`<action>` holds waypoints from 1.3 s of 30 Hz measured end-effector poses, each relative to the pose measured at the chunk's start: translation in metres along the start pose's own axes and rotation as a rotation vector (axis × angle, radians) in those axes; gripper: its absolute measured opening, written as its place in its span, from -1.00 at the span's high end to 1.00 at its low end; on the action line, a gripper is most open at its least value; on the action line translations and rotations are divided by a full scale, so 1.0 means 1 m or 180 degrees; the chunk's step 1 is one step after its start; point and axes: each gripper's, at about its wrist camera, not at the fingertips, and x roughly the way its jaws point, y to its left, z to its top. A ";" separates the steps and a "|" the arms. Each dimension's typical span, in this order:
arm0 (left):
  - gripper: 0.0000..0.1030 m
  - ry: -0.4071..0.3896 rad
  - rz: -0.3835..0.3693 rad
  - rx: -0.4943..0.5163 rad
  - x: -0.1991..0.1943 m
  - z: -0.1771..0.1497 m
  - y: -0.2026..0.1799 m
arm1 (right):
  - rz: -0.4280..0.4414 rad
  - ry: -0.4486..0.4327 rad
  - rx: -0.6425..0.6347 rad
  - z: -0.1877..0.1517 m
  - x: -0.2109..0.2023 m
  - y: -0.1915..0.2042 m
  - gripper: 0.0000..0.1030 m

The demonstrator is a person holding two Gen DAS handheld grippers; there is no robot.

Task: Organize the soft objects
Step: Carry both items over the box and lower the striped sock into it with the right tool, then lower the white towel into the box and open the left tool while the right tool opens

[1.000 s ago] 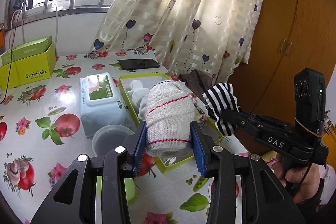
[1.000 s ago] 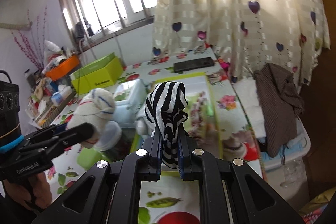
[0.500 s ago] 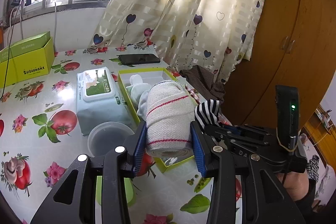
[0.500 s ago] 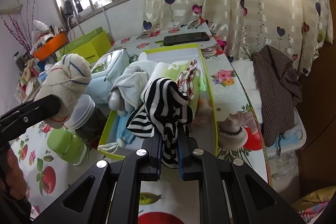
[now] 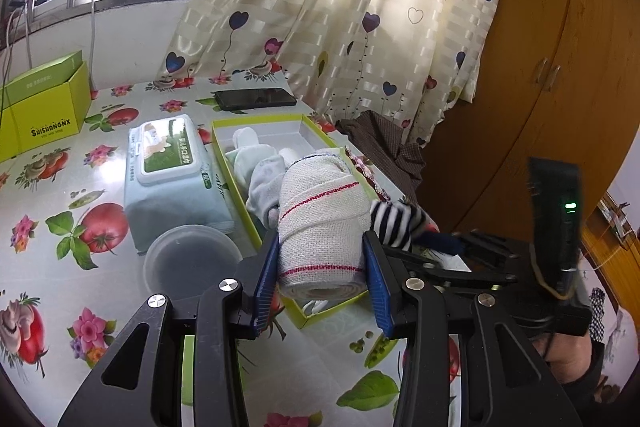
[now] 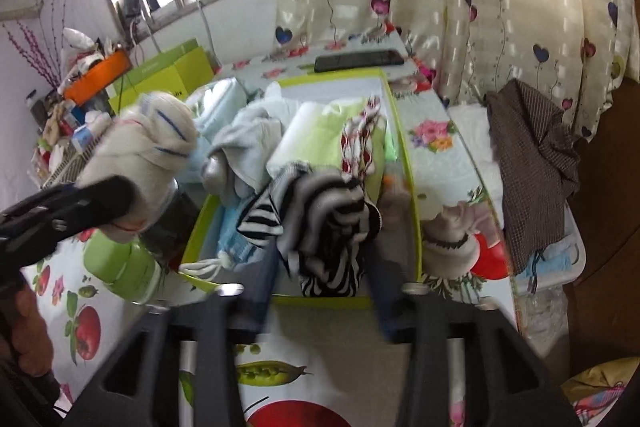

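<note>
Left gripper (image 5: 322, 281) clamps a rolled white cloth (image 5: 322, 227), centre of the left-wrist frame, above the near end of the green box (image 5: 256, 223). Right gripper (image 6: 326, 291) – jaws just opened, pads clear of the striped sock (image 6: 326, 227), which lies slumped between them in the box's near end, lower centre of frame.

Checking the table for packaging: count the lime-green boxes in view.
2. An open box at the table's middle, holding soft items, and a closed box at the far left near the window. Others may be hidden in the clutter.
</note>
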 end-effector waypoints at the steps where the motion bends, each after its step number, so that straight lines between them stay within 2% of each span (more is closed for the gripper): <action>1: 0.19 0.0013 -0.0002 0.0000 0.002 0.000 0.000 | 0.0010 -0.0051 -0.0007 0.000 -0.005 0.001 0.04; 5: 0.18 0.0060 0.0012 0.0023 0.012 0.000 -0.005 | 0.0037 -0.0171 -0.0005 0.001 -0.015 0.000 0.04; 14: 0.17 0.0183 0.0061 0.0056 0.041 0.000 -0.010 | 0.0057 -0.0204 0.0014 0.000 -0.016 -0.007 0.05; 15: 0.17 0.0212 0.0030 0.0067 0.045 -0.001 -0.011 | 0.0053 -0.0213 0.0014 0.000 -0.015 -0.007 0.08; 17: 0.16 0.0276 0.0003 0.0085 0.051 -0.002 -0.013 | 0.0063 -0.0200 0.0027 -0.001 -0.013 -0.009 0.41; 18: 0.16 0.0298 -0.0019 0.0084 0.053 -0.003 -0.013 | 0.0063 -0.0191 0.0029 -0.001 -0.012 -0.010 0.44; 27: 0.07 0.0220 -0.0130 -0.0045 0.044 -0.001 -0.006 | 0.0105 -0.0182 0.0064 -0.001 -0.010 -0.011 0.44; 31: 0.07 0.0237 -0.0092 -0.0165 0.041 -0.003 0.001 | 0.0109 -0.0198 0.0056 -0.001 -0.013 -0.010 0.44; 36: 0.08 0.0137 0.0107 -0.0141 0.026 -0.006 0.002 | 0.0124 -0.0240 0.0023 -0.002 -0.019 -0.007 0.44; 37: 0.17 0.0159 0.0111 -0.0146 0.026 -0.006 0.003 | 0.0124 -0.0234 0.0014 -0.002 -0.019 -0.007 0.44; 38: 0.35 0.0197 0.0103 -0.0160 0.027 -0.007 0.004 | 0.0124 -0.0231 0.0011 -0.002 -0.019 -0.006 0.44; 39: 0.41 0.0218 0.0083 -0.0166 0.027 -0.007 0.004 | 0.0129 -0.0225 0.0010 -0.002 -0.019 -0.006 0.44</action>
